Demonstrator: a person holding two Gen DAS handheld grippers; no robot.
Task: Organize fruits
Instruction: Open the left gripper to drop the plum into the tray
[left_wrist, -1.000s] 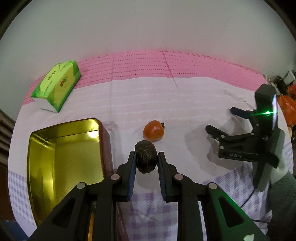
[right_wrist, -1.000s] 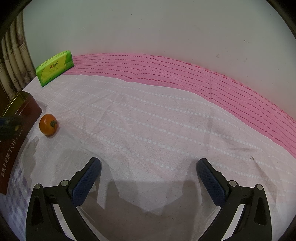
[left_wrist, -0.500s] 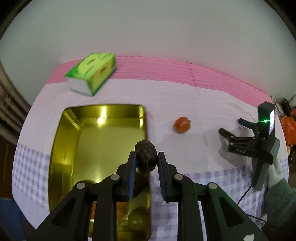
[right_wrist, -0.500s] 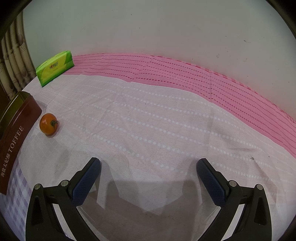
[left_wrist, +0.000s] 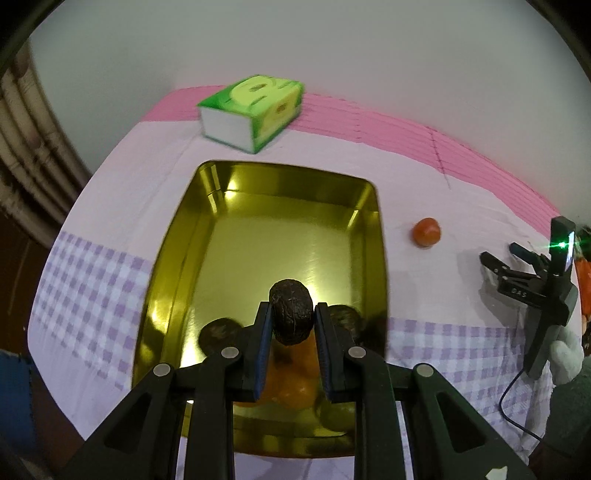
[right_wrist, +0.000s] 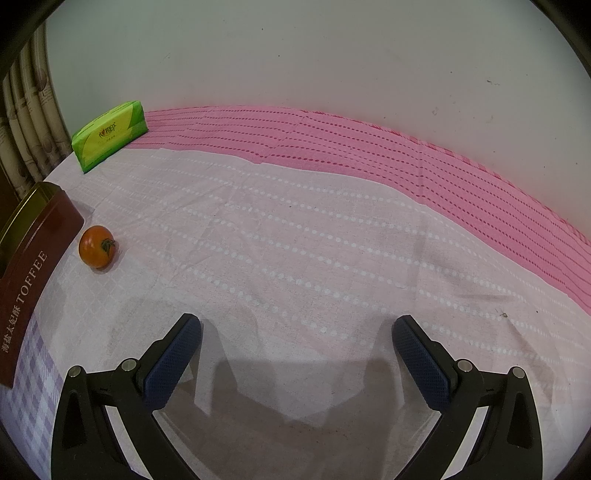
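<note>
My left gripper (left_wrist: 291, 321) is shut on a dark, wrinkled avocado (left_wrist: 291, 309) and hangs over the near end of an open gold tin (left_wrist: 177, 266). Several fruits lie in the tin beneath it: dark ones (left_wrist: 218, 332), an orange one (left_wrist: 291, 384) and a greenish one (left_wrist: 336, 415). A small red tomato (left_wrist: 426, 232) sits on the cloth right of the tin, also seen as the tomato (right_wrist: 97, 246) in the right wrist view beside the tin's brown wall (right_wrist: 29, 280). My right gripper (right_wrist: 297, 339) stands open over bare cloth, holding nothing; the left wrist view shows the right gripper (left_wrist: 513, 258) at far right.
A green tissue pack (left_wrist: 255, 110) lies beyond the tin near the wall; the right wrist view shows the tissue pack (right_wrist: 109, 134) at back left. A pink and white cloth (right_wrist: 332, 240) covers the table. A gloved hand (left_wrist: 565, 354) and a cable are at the right edge.
My left gripper carried the avocado leftward from beside the tomato to over the tin, rolling as it went. The right gripper and the tomato stayed put.
</note>
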